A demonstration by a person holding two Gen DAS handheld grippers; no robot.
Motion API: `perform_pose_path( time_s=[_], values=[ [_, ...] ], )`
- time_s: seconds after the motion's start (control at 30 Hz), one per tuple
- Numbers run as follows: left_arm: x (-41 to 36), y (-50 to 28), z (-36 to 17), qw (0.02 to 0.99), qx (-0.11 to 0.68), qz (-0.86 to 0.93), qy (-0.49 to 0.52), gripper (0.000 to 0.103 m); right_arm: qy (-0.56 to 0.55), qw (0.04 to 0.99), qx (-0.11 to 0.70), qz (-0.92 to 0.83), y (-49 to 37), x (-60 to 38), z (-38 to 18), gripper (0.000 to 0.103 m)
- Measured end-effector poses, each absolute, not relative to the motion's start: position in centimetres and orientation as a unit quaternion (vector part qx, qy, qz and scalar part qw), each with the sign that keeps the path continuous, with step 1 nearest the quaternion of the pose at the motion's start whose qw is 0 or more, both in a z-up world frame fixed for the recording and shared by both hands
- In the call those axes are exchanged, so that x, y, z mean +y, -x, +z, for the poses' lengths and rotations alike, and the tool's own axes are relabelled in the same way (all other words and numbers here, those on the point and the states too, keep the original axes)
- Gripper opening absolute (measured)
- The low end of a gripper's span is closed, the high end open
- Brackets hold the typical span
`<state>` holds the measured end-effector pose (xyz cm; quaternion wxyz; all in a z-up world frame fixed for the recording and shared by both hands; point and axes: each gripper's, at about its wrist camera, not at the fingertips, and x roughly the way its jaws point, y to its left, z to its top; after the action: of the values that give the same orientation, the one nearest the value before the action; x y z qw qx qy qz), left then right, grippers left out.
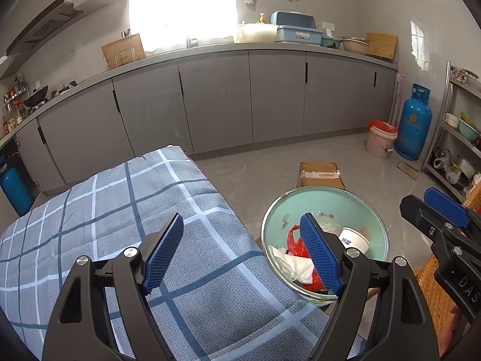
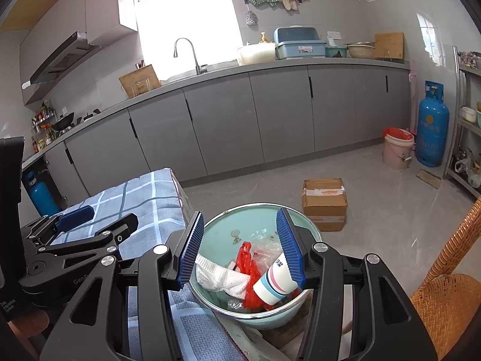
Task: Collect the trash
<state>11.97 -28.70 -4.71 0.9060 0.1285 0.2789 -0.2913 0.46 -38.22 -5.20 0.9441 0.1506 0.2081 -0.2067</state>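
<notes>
- blue-and-white checked cloth-covered table [image 1: 126,210] takes up the left side, and the left gripper [image 1: 240,252] hangs over its right edge with its jaws spread wide, nothing in them
- right beside the table sits the mint-green round metal basin [image 2: 240,219] with the trash inside: a crumpled white paper towel [image 2: 222,279], a red plastic bag [image 2: 248,258] and a striped paper cup [image 2: 272,285] lying tipped over
- right gripper [image 2: 243,249] is above the basin, jaws wide too, holding nothing
- brown cardboard box [image 2: 324,204] on the floor past the basin

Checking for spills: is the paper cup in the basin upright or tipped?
Tipped. The paper cup lies on its side among the trash in the green basin, its mouth facing sideways.
</notes>
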Motion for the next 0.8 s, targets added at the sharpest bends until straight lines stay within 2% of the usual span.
perform_pose_path(
  time_s=[0.07, 0.8],
  values=[
    [-28.6, -11.9, -4.6, 0.907, 0.279, -0.291, -0.125, 0.083, -0.151, 0.944, 0.208, -0.207, -0.5, -38.2, -5.2, 0.051],
    [-27.0, -11.3, -3.1, 0.912, 0.268, -0.29, -0.112, 0.084, -0.139, 0.948, 0.199, -0.206, -0.1, -36.7, -3.8, 0.051]
  ],
)
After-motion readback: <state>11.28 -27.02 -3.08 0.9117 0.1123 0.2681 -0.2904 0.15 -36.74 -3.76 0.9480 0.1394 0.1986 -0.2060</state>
